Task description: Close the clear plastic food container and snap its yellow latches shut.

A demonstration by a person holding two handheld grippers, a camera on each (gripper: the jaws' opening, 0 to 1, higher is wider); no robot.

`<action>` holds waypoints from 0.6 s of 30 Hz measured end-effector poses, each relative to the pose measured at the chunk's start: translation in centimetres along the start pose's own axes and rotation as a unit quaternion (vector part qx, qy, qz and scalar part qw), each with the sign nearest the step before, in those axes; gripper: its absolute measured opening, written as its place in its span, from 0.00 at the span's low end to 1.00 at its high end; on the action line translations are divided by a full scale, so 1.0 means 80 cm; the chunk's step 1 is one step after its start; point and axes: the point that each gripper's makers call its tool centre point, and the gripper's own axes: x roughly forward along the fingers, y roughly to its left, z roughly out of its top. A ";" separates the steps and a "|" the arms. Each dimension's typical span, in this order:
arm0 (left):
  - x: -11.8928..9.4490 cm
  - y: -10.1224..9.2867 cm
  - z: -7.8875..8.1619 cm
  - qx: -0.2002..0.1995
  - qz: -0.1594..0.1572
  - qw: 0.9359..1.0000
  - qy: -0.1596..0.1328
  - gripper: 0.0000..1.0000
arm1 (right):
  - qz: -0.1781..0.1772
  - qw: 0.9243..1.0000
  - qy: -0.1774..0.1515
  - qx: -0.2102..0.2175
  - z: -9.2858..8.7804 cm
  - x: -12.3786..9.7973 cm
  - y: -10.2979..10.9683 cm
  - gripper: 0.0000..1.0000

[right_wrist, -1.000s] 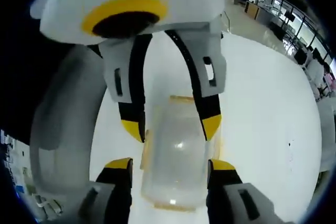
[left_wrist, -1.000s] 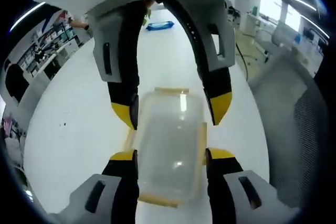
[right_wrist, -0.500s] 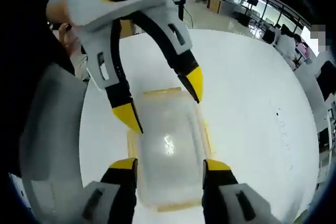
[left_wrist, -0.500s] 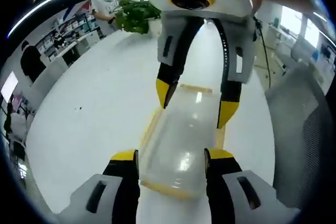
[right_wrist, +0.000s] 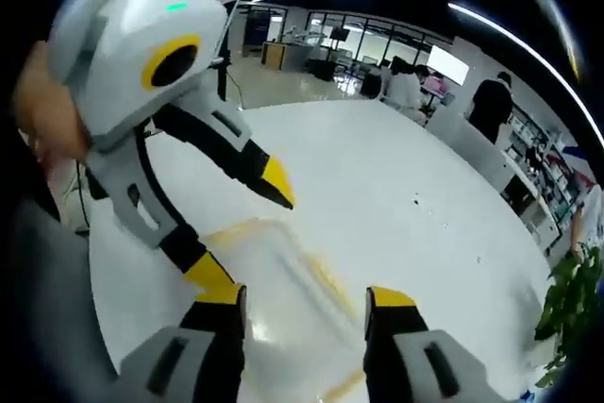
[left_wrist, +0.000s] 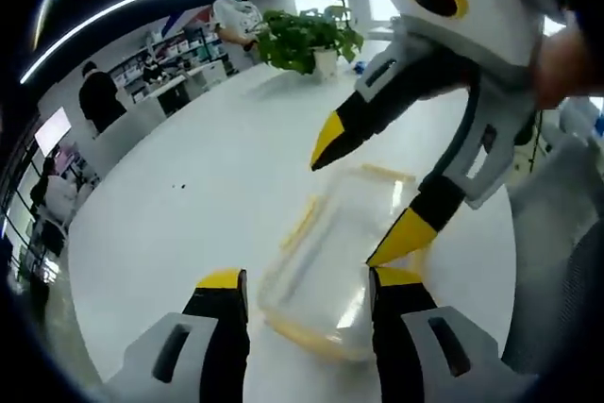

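Clear container (left_wrist: 335, 266) on white table (left_wrist: 189, 195), lid down, both hand-held grippers (left_wrist: 307, 280) (right_wrist: 304, 297) spread.

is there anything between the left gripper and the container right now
Nothing visible. The container lies on the white table right ahead of the open left gripper. The right gripper, also open, hangs over the container's far half, not in between.

Container (right_wrist: 283, 294) near end cut off

Bare white table (left_wrist: 189, 205) around container (left_wrist: 340, 252); potted plant (left_wrist: 307, 40) stands well apart.
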 end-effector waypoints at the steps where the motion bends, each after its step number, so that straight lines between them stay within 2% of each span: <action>1: 0.000 -0.001 0.000 0.001 0.002 1.000 0.000 0.49 | -0.003 1.000 0.001 0.004 -0.001 0.000 0.000 0.49; 4: -0.005 -0.002 0.001 -0.009 0.014 1.000 -0.010 0.47 | -0.027 0.998 -0.014 0.051 -0.004 -0.004 -0.004 0.49; 8: -0.006 -0.001 -0.001 -0.035 0.029 0.999 -0.018 0.47 | -0.056 0.995 -0.015 0.076 -0.011 -0.009 -0.006 0.50; 10: -0.004 -0.004 -0.004 -0.046 0.029 0.998 -0.012 0.48 | -0.075 0.994 -0.011 0.082 -0.017 -0.011 -0.008 0.52; 13: -0.007 0.004 -0.005 -0.056 0.063 0.996 -0.013 0.46 | -0.110 0.984 -0.018 0.136 -0.025 -0.015 -0.013 0.53; 15: -0.012 0.013 -0.003 -0.067 0.090 0.993 -0.020 0.43 | -0.132 0.980 -0.015 0.146 -0.030 -0.018 -0.016 0.52; 17: -0.011 0.012 -0.005 -0.069 0.089 0.994 -0.015 0.43 | -0.143 0.977 -0.018 0.157 -0.032 -0.020 -0.016 0.51; 18: -0.006 0.009 -0.008 -0.070 0.082 0.994 -0.013 0.45 | -0.152 0.972 -0.021 0.181 -0.035 -0.022 -0.015 0.49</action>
